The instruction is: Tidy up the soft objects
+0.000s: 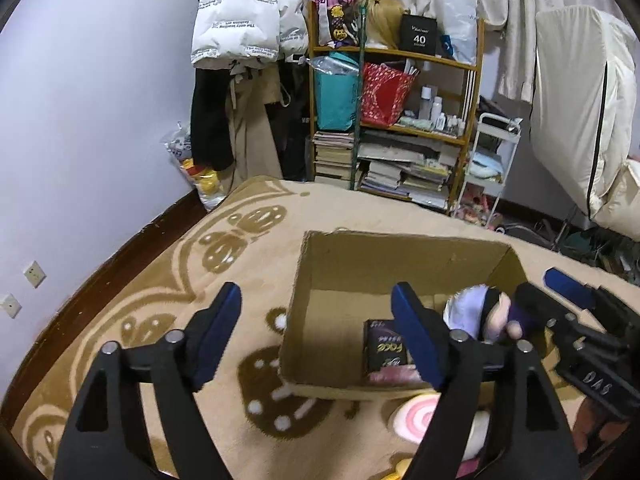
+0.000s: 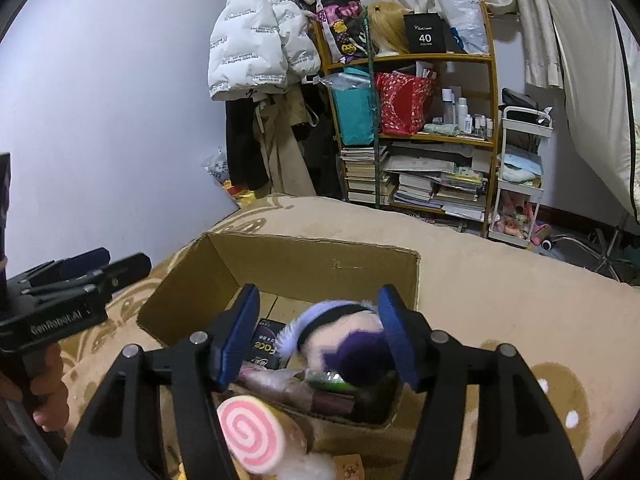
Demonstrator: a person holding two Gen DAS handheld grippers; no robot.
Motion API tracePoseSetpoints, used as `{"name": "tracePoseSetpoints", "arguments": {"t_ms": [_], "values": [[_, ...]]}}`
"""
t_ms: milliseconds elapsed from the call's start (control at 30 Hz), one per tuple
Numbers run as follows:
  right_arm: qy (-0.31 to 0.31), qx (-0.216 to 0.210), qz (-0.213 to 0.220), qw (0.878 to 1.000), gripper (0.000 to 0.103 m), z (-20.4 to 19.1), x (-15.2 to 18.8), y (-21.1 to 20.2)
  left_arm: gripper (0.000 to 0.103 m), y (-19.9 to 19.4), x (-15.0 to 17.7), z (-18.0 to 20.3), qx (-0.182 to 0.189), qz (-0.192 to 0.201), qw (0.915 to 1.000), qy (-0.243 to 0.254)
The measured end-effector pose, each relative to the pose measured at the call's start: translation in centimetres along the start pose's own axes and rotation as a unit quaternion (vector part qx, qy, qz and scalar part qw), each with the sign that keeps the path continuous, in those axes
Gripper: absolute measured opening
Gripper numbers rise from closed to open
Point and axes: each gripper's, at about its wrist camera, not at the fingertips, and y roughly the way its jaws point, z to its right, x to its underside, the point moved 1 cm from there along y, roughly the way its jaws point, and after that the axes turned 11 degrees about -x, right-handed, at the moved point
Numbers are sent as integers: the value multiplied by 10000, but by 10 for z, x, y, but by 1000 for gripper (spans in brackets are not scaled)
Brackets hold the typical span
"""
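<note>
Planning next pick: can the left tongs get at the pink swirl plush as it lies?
Probably yes. The swirl plush lies outside the box, just below the open left tongs, nothing over it; the right tongs are over the box.

A pale lilac wall (image 1: 80, 92) is backing a tan patterned blanket (image 1: 160, 280), while a cluttered wooden shelf (image 2: 416, 136) is standing beside hanging coats (image 2: 260, 52).
</note>
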Motion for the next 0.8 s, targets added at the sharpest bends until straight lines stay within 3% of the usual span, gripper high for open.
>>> {"name": "tracePoseSetpoints", "arguments": {"t_ms": [133, 267, 800], "values": [[-77, 118, 42, 9999, 87, -7, -1, -14, 92, -11, 5, -7, -270, -18, 9996, -78], [-129, 149, 98, 9998, 103, -16, -2, -32, 99, -28, 11, -15, -260, -21, 9995, -152], [48, 245, 201, 9995, 103, -35, 11, -100, 102, -86, 38, -28, -223, -153, 9996, -87]]}}
